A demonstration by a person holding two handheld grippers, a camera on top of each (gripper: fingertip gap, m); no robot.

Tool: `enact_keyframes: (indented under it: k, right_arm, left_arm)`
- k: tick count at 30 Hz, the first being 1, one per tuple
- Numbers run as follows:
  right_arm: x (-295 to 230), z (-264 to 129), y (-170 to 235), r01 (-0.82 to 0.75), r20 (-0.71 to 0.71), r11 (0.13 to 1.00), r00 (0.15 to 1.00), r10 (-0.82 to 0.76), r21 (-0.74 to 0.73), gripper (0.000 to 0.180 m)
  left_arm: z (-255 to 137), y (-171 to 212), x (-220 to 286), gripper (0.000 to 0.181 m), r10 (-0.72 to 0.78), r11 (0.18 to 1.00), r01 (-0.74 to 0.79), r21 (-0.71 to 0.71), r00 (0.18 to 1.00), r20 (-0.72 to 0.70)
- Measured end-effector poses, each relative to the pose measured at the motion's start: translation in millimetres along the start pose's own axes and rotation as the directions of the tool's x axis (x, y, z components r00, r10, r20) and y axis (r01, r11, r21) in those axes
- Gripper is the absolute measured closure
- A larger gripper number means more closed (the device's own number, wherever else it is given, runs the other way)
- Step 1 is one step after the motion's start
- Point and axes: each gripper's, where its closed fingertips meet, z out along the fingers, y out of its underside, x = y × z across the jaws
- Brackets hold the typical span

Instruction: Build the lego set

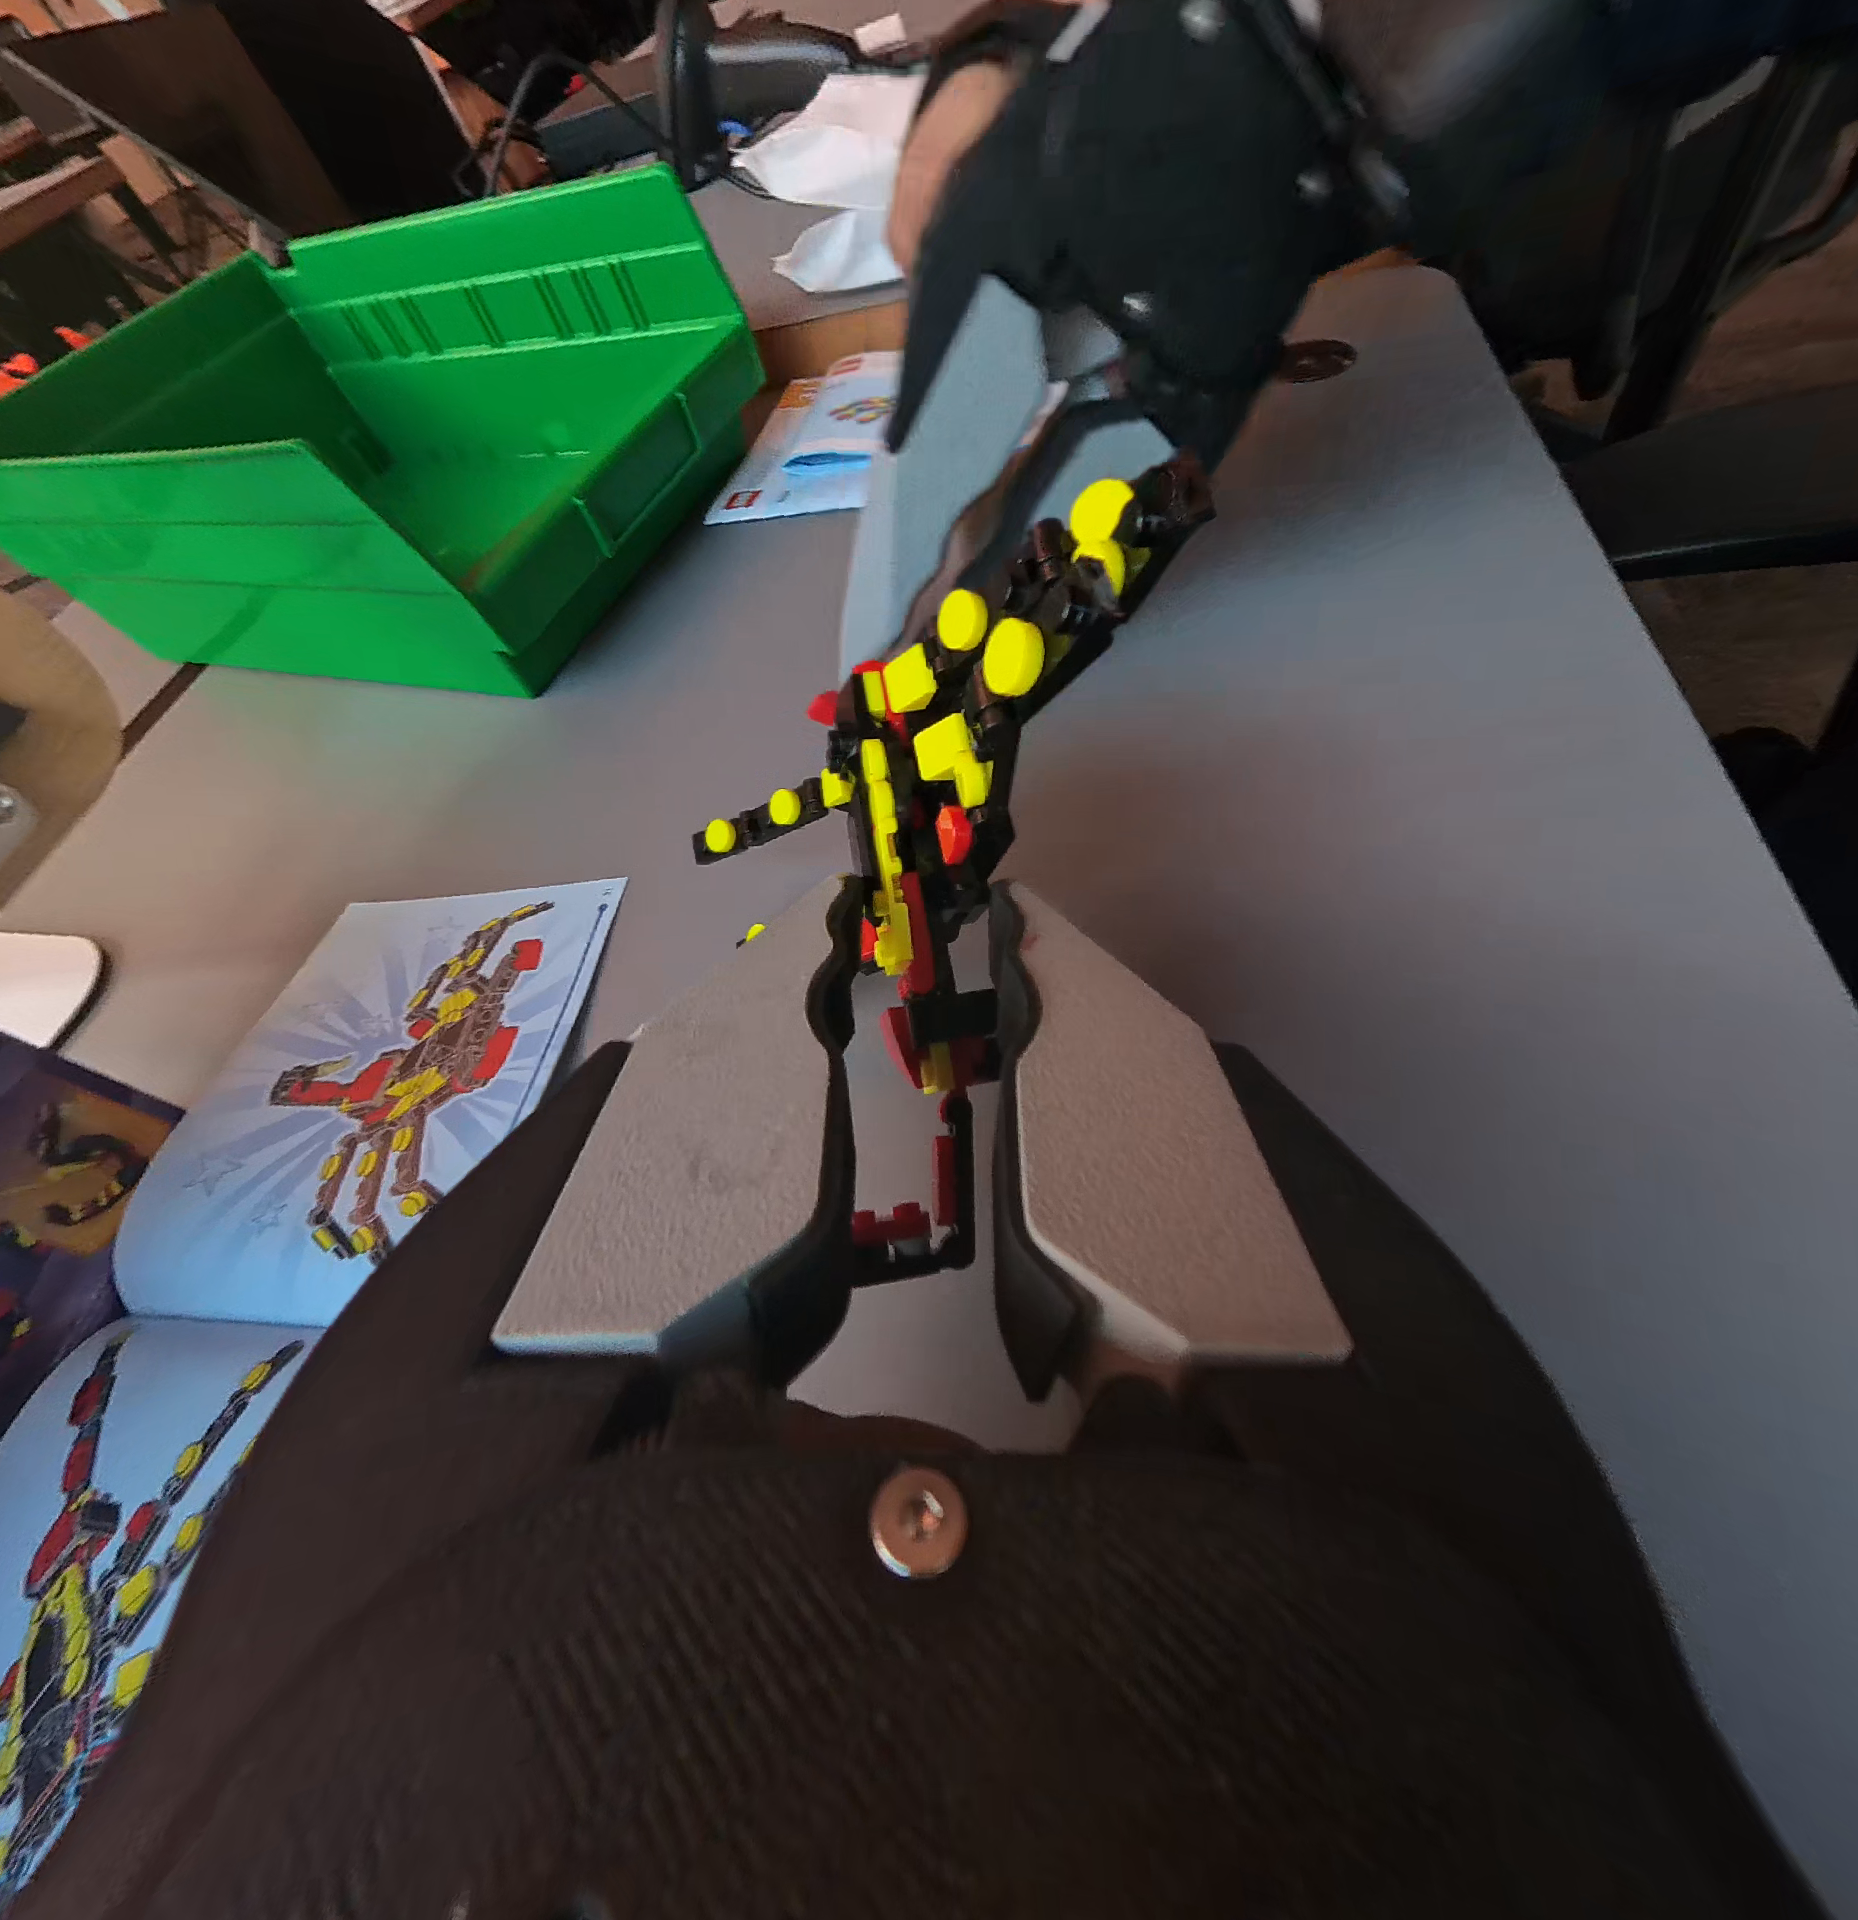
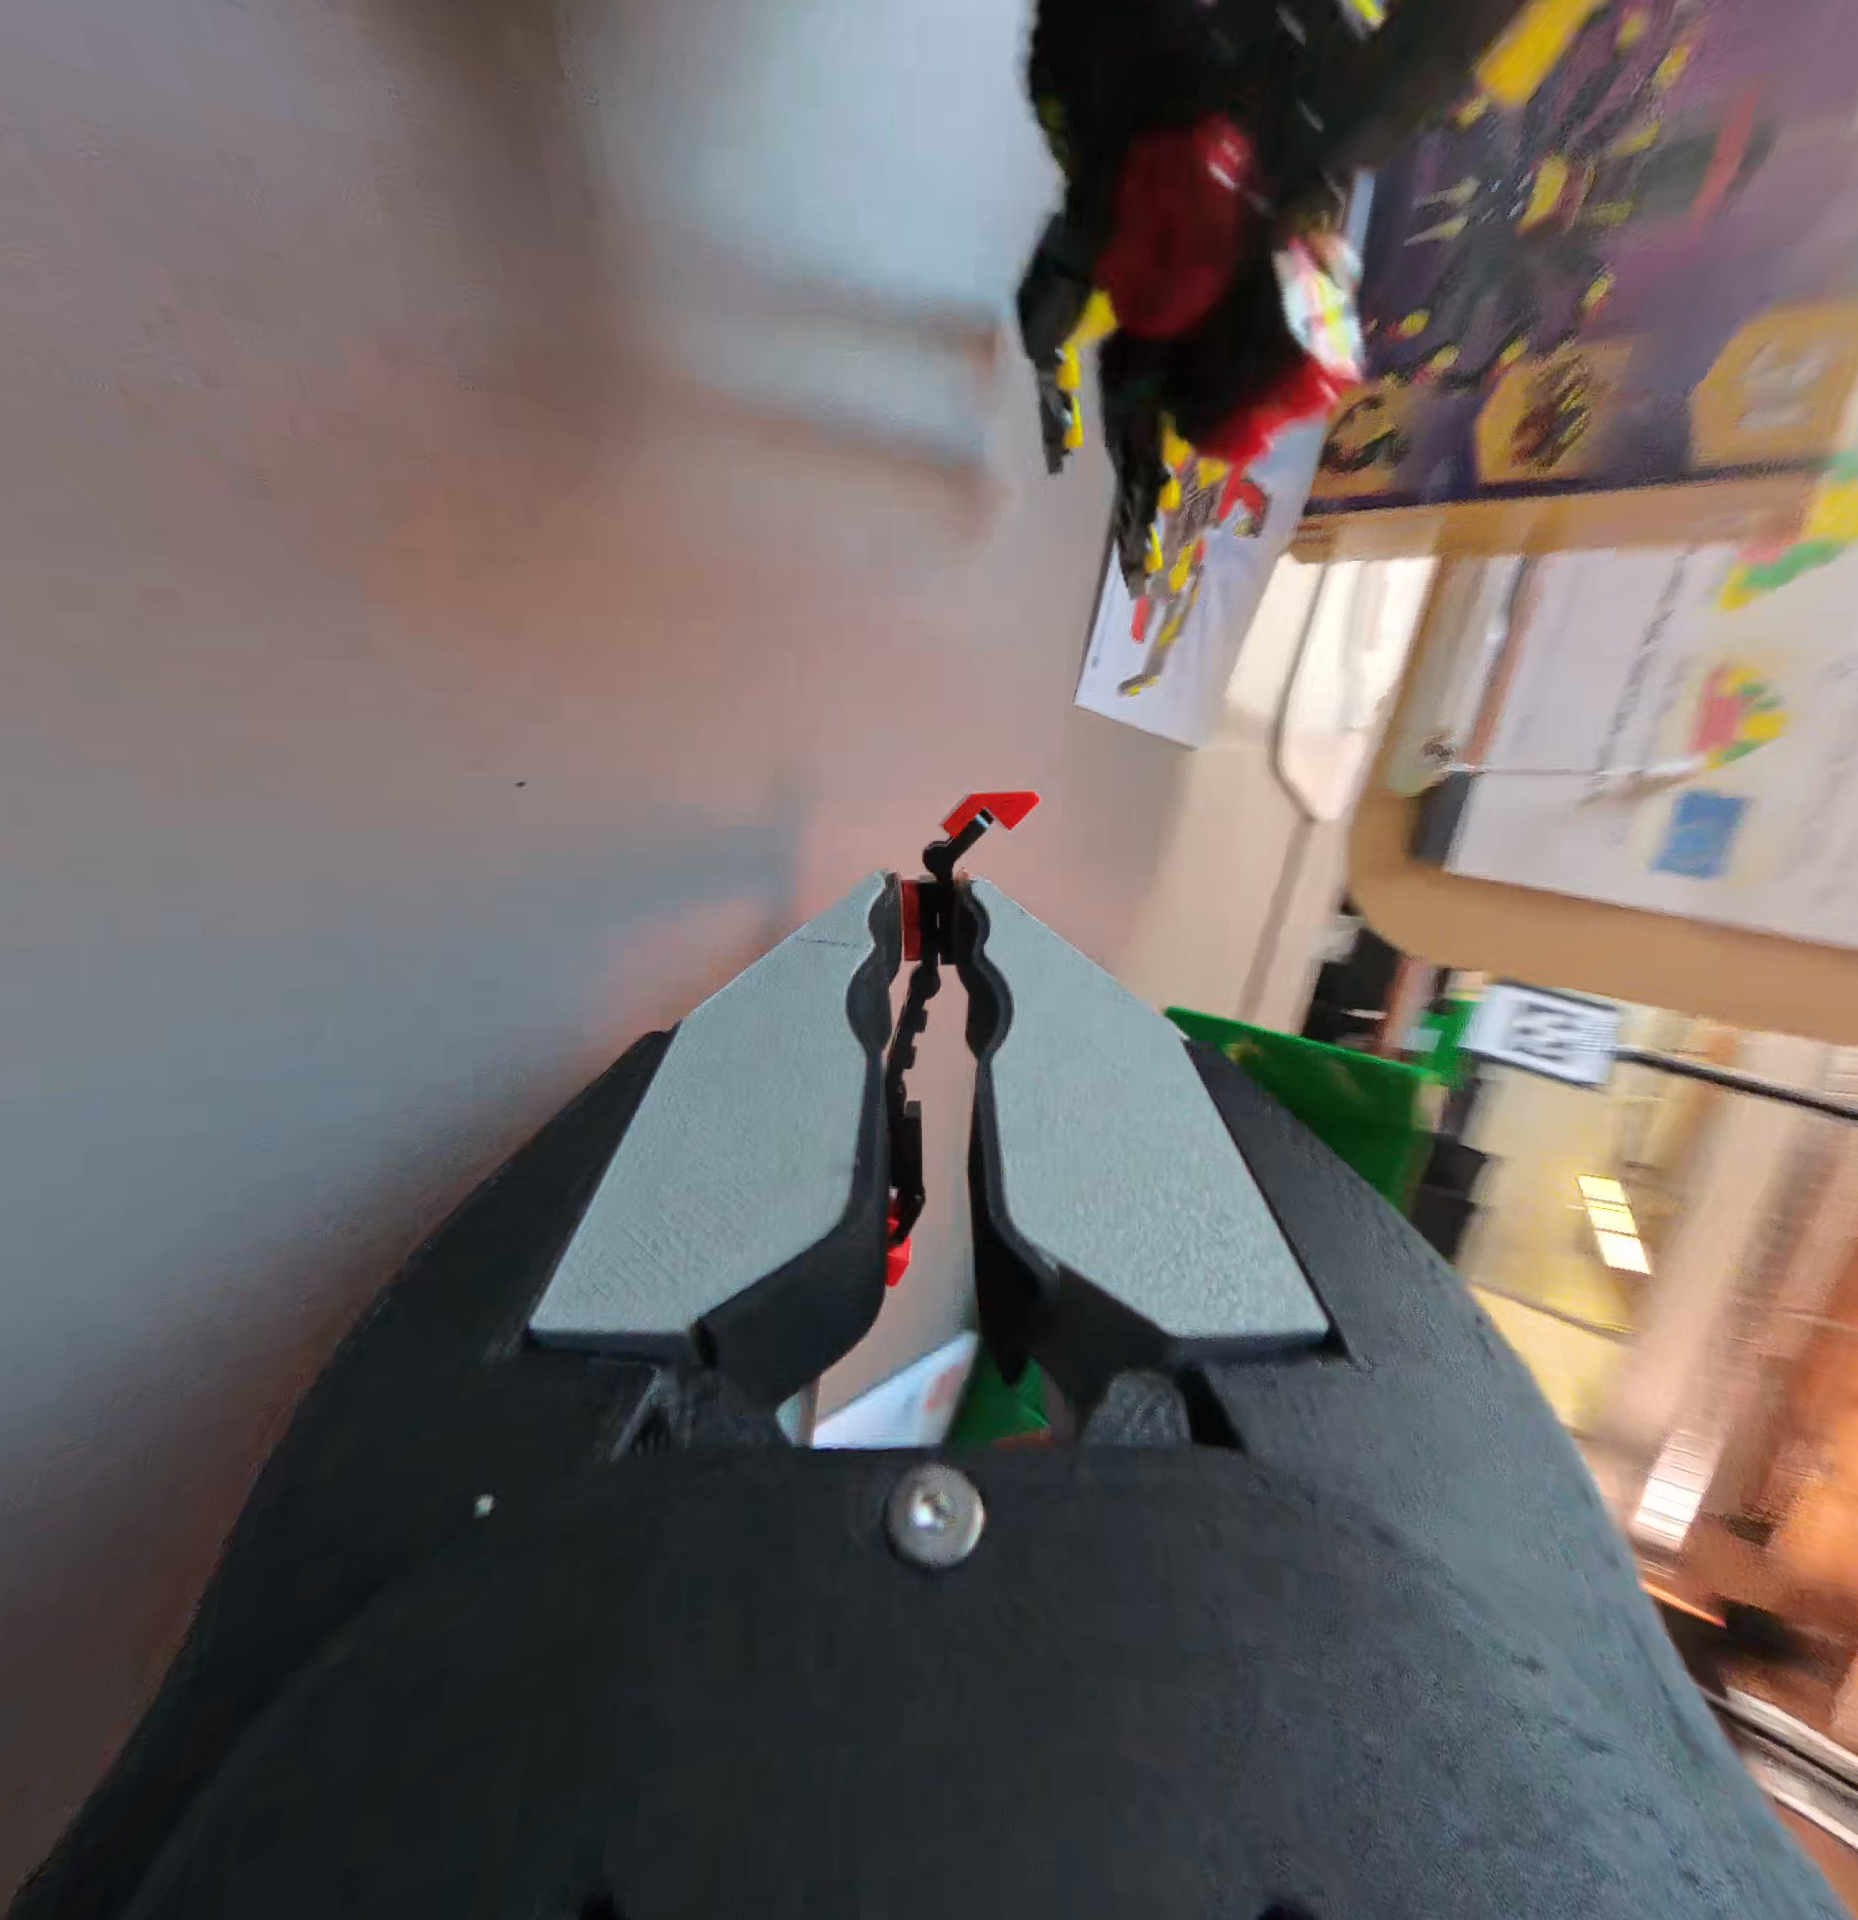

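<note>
Your left wrist view: even daylight, sharp centre, fisheye-bent edges, upper right smeared. Right wrist view: heavy motion blur throughout, warm glare lower right.

I see a flat grey table [image 1: 1424, 935]. A big green plastic bin [image 1: 364, 447] and an open picture booklet [image 1: 385, 1091] lie on it.

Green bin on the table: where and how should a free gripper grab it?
Pinch the thin front wall of the green bin, one finger inside, coming from above. The bin is open-topped and far wider than the jaws, so only a wall edge fits. Both grippers are occupied now.
</note>
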Motion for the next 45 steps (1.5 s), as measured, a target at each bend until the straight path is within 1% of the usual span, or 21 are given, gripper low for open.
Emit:
enact_keyframes:
  k: [1, 3, 5, 8, 10, 12, 14, 17, 21, 23, 28, 34, 37, 39, 42, 45]
  right_arm:
    - [1, -1, -1, 0.074, -0.067, 0.997, 0.995, -0.076, -0.028, 0.174]
    - [6, -4, -6, 0.212, -0.199, 0.974, 0.954, -0.224, -0.08, 0.174]
    - [7, -7, -13, 0.275, -0.252, 0.954, 0.921, -0.297, -0.119, 0.174]
    - [3, -9, -21, 0.325, -0.279, 0.936, 0.894, -0.352, -0.138, 0.174]
    - [5, -11, -28, 0.332, -0.314, 0.934, 0.88, -0.357, -0.132, 0.174]
    - [5, -14, -35, 0.335, -0.334, 0.935, 0.873, -0.355, -0.119, 0.174]
    - [0, -13, -39, 0.347, -0.31, 0.931, 0.878, -0.364, -0.112, 0.174]
    - [-3, -12, -45, 0.37, -0.32, 0.922, 0.865, -0.386, -0.114, 0.174]
    - [0, -16, -48, 0.318, -0.321, 0.944, 0.888, -0.328, -0.086, 0.173]
    - [1, -17, -48, 0.276, -0.308, 0.958, 0.908, -0.285, -0.075, 0.174]
    - [3, -18, -49, 0.223, -0.331, 0.973, 0.916, -0.227, -0.052, 0.174]
    - [0, -16, -50, 0.205, -0.338, 0.978, 0.918, -0.208, -0.043, 0.173]
    - [-6, -11, -44, 0.229, -0.308, 0.971, 0.922, -0.237, -0.063, 0.173]
    - [-19, -6, -35, 0.28, -0.235, 0.956, 0.927, -0.292, -0.086, 0.172]
    - [-19, -4, -27, 0.353, -0.215, 0.927, 0.903, -0.373, -0.126, 0.171]
    - [-18, -8, -26, 0.386, -0.163, 0.912, 0.9, -0.405, -0.137, 0.159]
  left_arm:
    - [0, 1, -1, 0.16, 0.004, 1.0, -0.004, -0.003, 1.0, 0.009]
    - [1, 2, -3, 0.16, 0.032, 0.999, -0.032, -0.018, 0.999, 0.031]
    - [3, 2, -6, 0.16, 0.063, 0.998, -0.061, -0.031, 0.996, 0.069]
    - [4, -8, -12, 0.16, 0.053, 0.999, -0.054, 0.002, 0.992, 0.118]
    - [5, -12, -5, 0.16, 0.057, 0.998, -0.058, 0.011, 0.996, 0.072]
    - [8, -9, 1, 0.16, 0.112, 0.994, -0.111, -0.02, 0.992, 0.052]
    - [10, -7, 0, 0.16, 0.187, 0.982, -0.183, -0.056, 0.98, 0.069]
    - [12, -11, 11, 0.16, 0.21, 0.977, -0.209, -0.045, 0.977, 0.024]
    - [16, -1, 14, 0.16, 0.274, 0.957, -0.27, -0.107, 0.962, 0.019]
    - [17, -3, 16, 0.16, 0.272, 0.958, -0.269, -0.101, 0.962, 0.015]
    - [17, -4, 13, 0.16, 0.247, 0.965, -0.243, -0.103, 0.969, 0.024]
    - [19, 0, 13, 0.16, 0.241, 0.964, -0.237, -0.118, 0.97, 0.02]
    - [17, -1, 10, 0.16, 0.257, 0.961, -0.251, -0.114, 0.965, 0.041]
    - [14, -1, 6, 0.16, 0.263, 0.96, -0.256, -0.116, 0.963, 0.056]
    - [9, 3, -2, 0.16, 0.269, 0.957, -0.257, -0.134, 0.96, 0.081]
    - [8, 6, -4, 0.16, 0.279, 0.952, -0.264, -0.153, 0.956, 0.09]
